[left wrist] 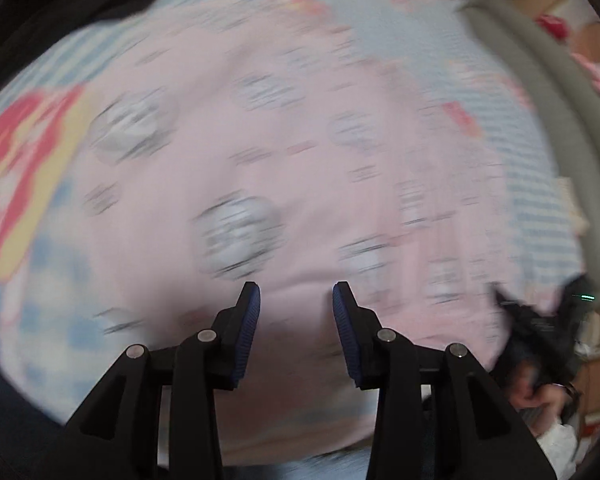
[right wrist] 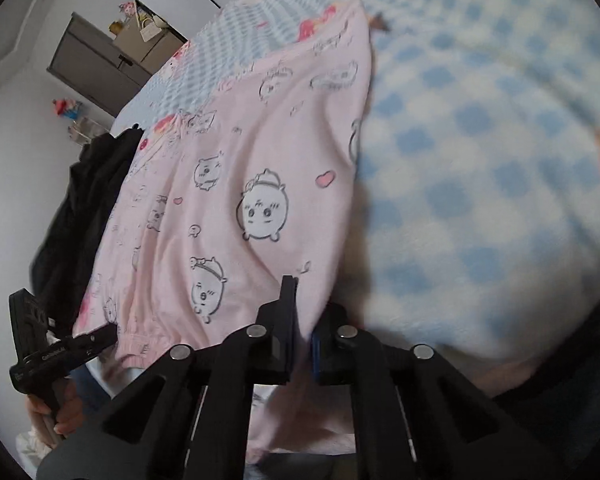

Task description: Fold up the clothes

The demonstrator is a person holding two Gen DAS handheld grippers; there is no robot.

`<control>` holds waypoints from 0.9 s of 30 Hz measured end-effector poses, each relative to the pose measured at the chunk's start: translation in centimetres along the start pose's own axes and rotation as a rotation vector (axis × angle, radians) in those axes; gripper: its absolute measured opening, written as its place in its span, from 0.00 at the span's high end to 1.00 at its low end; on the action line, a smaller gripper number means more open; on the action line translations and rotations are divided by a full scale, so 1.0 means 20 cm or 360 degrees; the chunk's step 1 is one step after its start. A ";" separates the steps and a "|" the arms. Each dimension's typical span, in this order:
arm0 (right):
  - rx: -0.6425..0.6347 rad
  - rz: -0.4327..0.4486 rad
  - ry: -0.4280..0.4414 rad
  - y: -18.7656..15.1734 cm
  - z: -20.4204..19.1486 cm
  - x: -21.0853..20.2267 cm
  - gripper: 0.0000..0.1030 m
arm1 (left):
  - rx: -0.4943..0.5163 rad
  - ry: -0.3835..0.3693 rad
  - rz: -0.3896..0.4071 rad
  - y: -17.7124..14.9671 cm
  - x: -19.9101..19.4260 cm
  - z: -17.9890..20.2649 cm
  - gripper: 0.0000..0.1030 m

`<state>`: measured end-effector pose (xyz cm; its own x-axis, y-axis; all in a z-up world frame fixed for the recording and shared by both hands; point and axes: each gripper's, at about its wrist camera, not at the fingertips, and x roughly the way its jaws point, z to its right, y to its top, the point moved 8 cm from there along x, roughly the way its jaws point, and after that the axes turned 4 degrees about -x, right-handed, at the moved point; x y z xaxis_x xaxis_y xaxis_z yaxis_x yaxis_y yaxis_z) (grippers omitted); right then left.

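A pink garment [left wrist: 300,168] printed with cartoon animals lies spread on a blue-and-white checked blanket [left wrist: 40,320]; the left wrist view is motion-blurred. My left gripper [left wrist: 296,300] hovers over the garment, open, with nothing between its blue pads [left wrist: 248,320]. In the right wrist view the same garment [right wrist: 236,184] stretches away, and my right gripper [right wrist: 302,312] is shut on its near edge, the cloth pinched between the fingers. The left gripper [right wrist: 60,348] also shows at the lower left, by the garment's ribbed hem [right wrist: 140,344], held by a hand [right wrist: 60,412].
The checked blanket [right wrist: 480,184] fills the right side. Dark clothing [right wrist: 88,208] is heaped to the left of the garment. A grey cabinet [right wrist: 96,64] with small items on top stands against the white wall. A grey curved edge [left wrist: 540,92] borders the bed.
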<state>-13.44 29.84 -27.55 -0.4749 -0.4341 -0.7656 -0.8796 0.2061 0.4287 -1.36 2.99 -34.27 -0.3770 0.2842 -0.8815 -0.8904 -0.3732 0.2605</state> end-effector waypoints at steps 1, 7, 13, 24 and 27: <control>-0.0025 0.0017 -0.0049 0.00 0.00 -0.02 0.97 | -0.0051 -0.0039 0.0047 0.01 -0.05 -0.04 0.64; -0.0021 0.0074 -0.0068 0.02 0.03 -0.13 0.95 | -0.0388 -0.0012 0.0361 0.14 -0.30 -0.36 0.62; 0.0170 -0.0028 0.0262 0.02 -0.01 0.00 0.74 | -0.0439 -0.0166 0.0268 0.16 -0.20 -0.39 0.54; 0.0091 0.0056 0.0190 0.09 -0.11 -0.03 0.98 | -0.0175 0.0158 0.0193 0.16 -0.22 -0.24 0.96; 0.0027 0.0106 0.0058 0.09 -0.07 -0.08 0.99 | -0.0152 0.0229 0.0235 0.15 -0.29 -0.25 0.97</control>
<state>-14.16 29.74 -24.92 -0.5311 -0.4505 -0.7177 -0.8467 0.2502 0.4696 -0.57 -4.12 -30.38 -0.4550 0.0937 -0.8855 -0.7974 -0.4855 0.3584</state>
